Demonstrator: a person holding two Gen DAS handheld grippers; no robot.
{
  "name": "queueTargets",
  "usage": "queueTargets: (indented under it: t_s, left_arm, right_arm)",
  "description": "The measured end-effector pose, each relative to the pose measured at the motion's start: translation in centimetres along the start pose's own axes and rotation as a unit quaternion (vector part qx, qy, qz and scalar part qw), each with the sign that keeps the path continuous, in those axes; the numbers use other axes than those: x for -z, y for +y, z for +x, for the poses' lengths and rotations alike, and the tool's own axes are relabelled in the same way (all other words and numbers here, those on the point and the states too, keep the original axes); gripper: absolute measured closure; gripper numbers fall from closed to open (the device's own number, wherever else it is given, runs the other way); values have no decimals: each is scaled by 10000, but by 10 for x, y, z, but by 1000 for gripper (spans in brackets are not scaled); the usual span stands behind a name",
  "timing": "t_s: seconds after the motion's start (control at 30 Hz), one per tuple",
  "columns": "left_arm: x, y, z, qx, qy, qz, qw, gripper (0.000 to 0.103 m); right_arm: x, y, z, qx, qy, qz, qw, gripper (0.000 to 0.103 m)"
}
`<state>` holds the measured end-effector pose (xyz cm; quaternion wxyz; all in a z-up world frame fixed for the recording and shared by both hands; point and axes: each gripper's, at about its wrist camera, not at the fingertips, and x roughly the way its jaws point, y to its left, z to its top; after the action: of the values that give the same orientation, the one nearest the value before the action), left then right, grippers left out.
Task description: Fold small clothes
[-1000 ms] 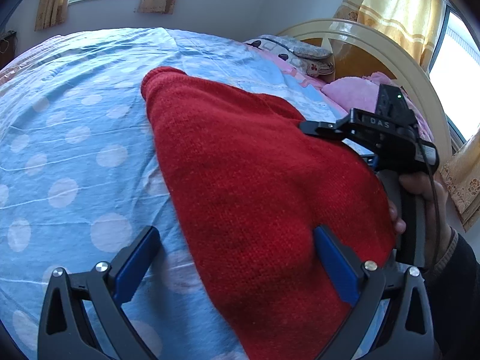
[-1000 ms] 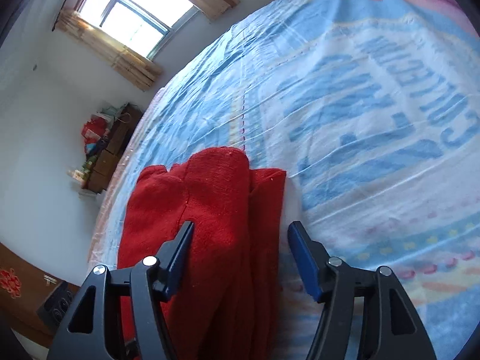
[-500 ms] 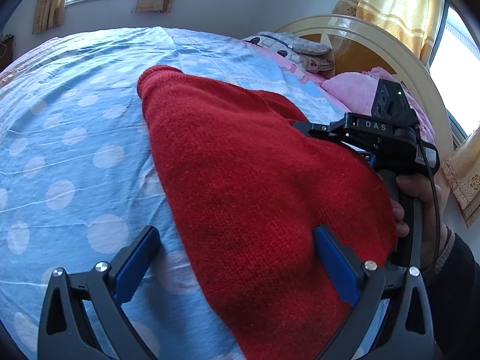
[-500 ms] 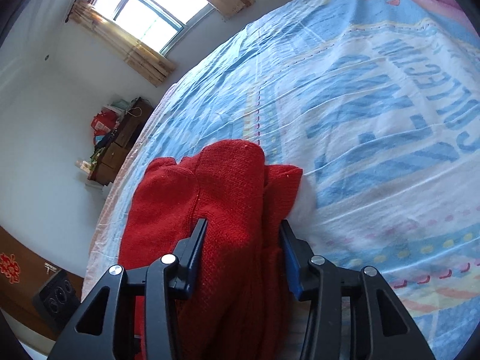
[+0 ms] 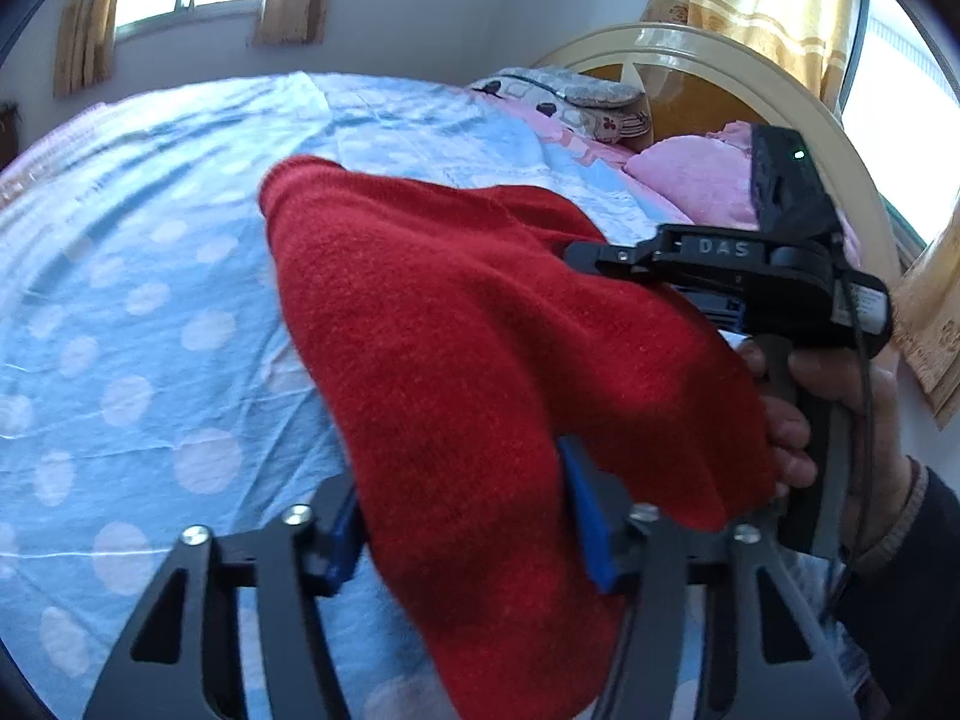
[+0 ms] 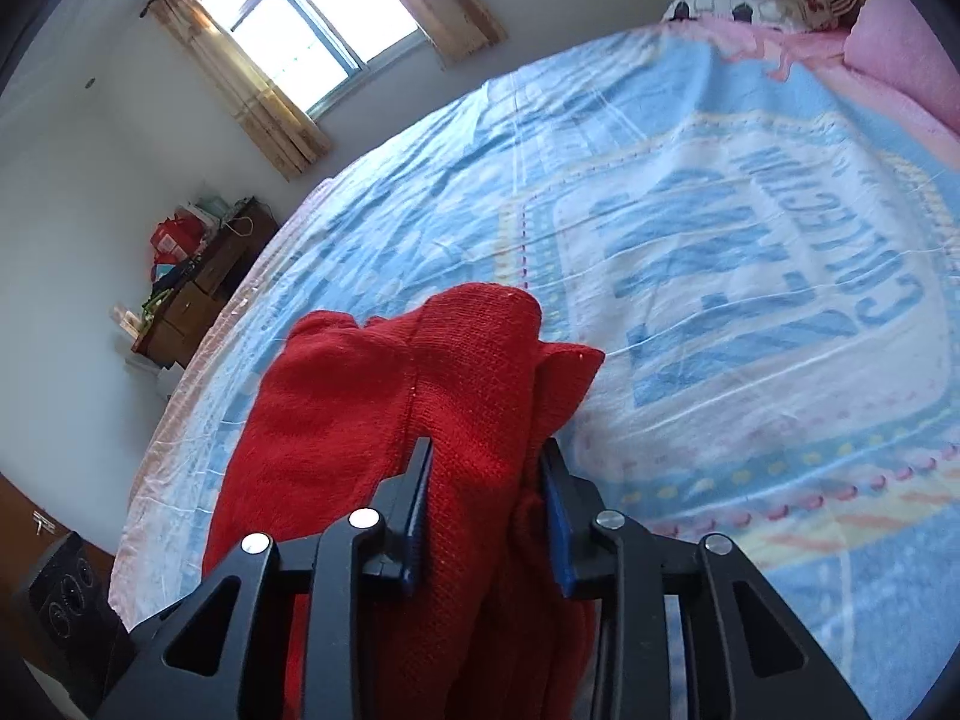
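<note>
A red knitted sweater [image 5: 450, 330] lies on the blue bed sheet [image 5: 150, 360], its near part lifted off it. My left gripper [image 5: 468, 534] is closing, and its blue pads [image 5: 585, 516] press the sweater's near edge from both sides. In the right wrist view, the sweater [image 6: 336, 396] bunches between the closing jaws of my right gripper [image 6: 486, 510], whose pads [image 6: 555, 510] squeeze a thick fold. The left wrist view shows the right tool's black body [image 5: 750, 276] at the sweater's right side, held by a hand [image 5: 840, 396]; its fingertips are hidden behind the cloth.
The bed sheet [image 6: 720, 240] with large printed letters stretches far ahead. Pink pillows [image 5: 690, 180] and a grey plush [image 5: 570, 90] lie by the round headboard [image 5: 690, 54]. A cluttered wooden dresser [image 6: 198, 282] and a black speaker [image 6: 66, 594] stand beyond the bed's edge.
Both pairs of jaws have narrowed from wide apart onto the sweater. The cloth now bunches between the pads and its near part has risen off the sheet.
</note>
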<state>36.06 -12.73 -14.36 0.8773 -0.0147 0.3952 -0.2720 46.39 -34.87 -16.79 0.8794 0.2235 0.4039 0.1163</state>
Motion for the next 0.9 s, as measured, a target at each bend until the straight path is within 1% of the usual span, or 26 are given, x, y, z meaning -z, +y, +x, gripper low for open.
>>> queueTargets:
  t_s: [0.1, 0.3, 0.37, 0.43, 0.63, 0.9]
  left_arm:
    - [-1, -2, -8, -74, -28, 73, 9999, 56]
    - [9, -5, -30, -161, 133, 185, 9996, 59]
    - [14, -6, -42, -163, 116, 182, 9996, 60]
    - [21, -6, -55, -190, 48, 210, 9996, 60]
    - [38, 0, -85, -328, 41, 178, 9993, 61]
    - [59, 15, -123, -613, -131, 95, 9980, 61]
  right_arm:
    - [4, 8, -15, -2, -149, -85, 9999, 71]
    - [20, 24, -47, -267, -291, -120, 9991, 71]
    - [31, 29, -55, -356, -300, -125, 9988, 71]
    - [39, 35, -58, -406, -259, -124, 9988, 71]
    - [66, 51, -61, -694, -177, -58, 9974, 71]
    - [91, 98, -61, -1057, -113, -202, 9941, 71]
